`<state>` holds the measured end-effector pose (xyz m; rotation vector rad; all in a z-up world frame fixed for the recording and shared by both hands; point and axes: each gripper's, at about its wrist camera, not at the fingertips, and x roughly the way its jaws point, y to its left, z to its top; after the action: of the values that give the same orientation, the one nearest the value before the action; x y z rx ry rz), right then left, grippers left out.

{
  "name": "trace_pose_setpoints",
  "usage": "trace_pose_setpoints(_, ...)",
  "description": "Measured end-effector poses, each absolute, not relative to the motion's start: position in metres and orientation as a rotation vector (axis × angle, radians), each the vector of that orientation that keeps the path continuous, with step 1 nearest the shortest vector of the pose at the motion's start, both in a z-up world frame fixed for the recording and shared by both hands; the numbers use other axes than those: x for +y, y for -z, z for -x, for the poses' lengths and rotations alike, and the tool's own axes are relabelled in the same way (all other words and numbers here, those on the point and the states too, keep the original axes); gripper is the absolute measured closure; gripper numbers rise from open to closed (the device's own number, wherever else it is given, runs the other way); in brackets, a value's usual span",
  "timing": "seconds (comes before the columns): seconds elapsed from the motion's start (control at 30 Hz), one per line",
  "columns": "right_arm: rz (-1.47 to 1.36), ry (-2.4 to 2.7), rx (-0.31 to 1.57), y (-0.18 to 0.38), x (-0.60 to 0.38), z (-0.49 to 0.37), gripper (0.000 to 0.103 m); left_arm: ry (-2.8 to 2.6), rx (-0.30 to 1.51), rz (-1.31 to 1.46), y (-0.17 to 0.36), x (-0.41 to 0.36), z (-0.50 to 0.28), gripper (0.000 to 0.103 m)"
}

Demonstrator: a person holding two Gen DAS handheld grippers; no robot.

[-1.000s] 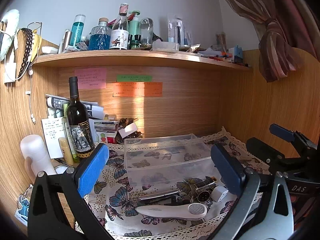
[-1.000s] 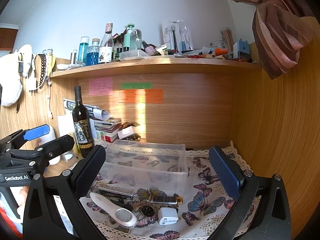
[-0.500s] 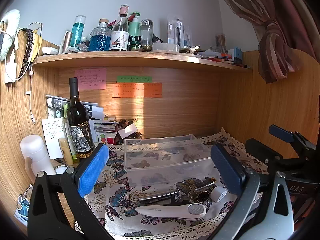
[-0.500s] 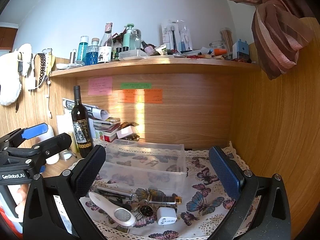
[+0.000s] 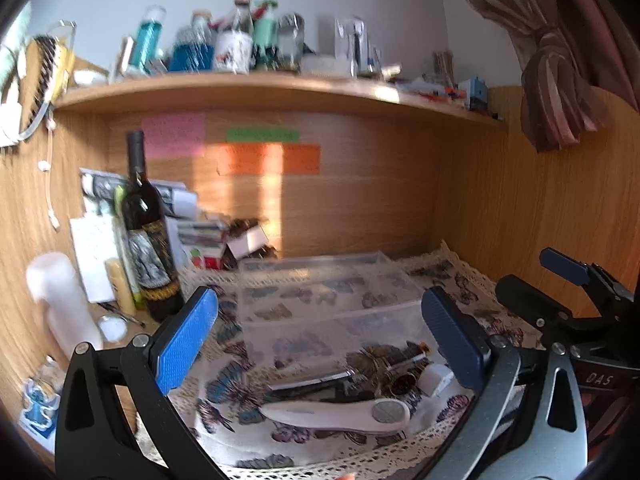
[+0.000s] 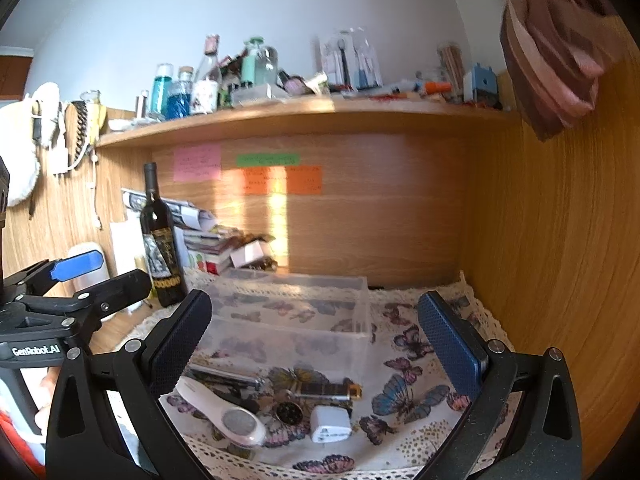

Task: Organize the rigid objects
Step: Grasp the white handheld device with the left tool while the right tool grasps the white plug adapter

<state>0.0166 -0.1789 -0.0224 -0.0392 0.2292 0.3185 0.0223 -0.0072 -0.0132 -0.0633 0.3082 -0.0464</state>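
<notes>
Hovering with fingers spread apart and holding nothing, the left gripper (image 5: 320,340) and right gripper (image 6: 316,340) face a clear box (image 6: 296,320). Just before it lie a white wand (image 6: 220,412), charger (image 6: 331,429) and pens. Crowding risks snagging neighbours.
</notes>
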Motion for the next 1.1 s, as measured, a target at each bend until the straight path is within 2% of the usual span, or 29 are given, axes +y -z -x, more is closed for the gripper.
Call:
trace_pose_setpoints(0.43, 0.027, -0.273, 0.470, 0.081, -0.212, -0.056, 0.001, 0.058, 0.566, 0.022, 0.094, -0.053, -0.078, 0.000)
trace_pose_setpoints(0.7, 0.044, -0.284, 0.577, 0.109, -0.212, -0.069, 0.005, -0.021, 0.658, -0.043, 0.132, -0.067, -0.092, 0.000)
trace_pose_setpoints(0.8, 0.059, -0.303, 0.594, 0.115, -0.206, -0.070, 0.008, -0.009, 0.673, -0.020, 0.135, -0.057, -0.086, 0.000)
trace_pose_setpoints(1.1, 0.065, -0.347, 0.662, 0.132, -0.191, -0.082, 0.026, -0.046, 0.699, 0.004, 0.136, -0.010, -0.051, 0.000)
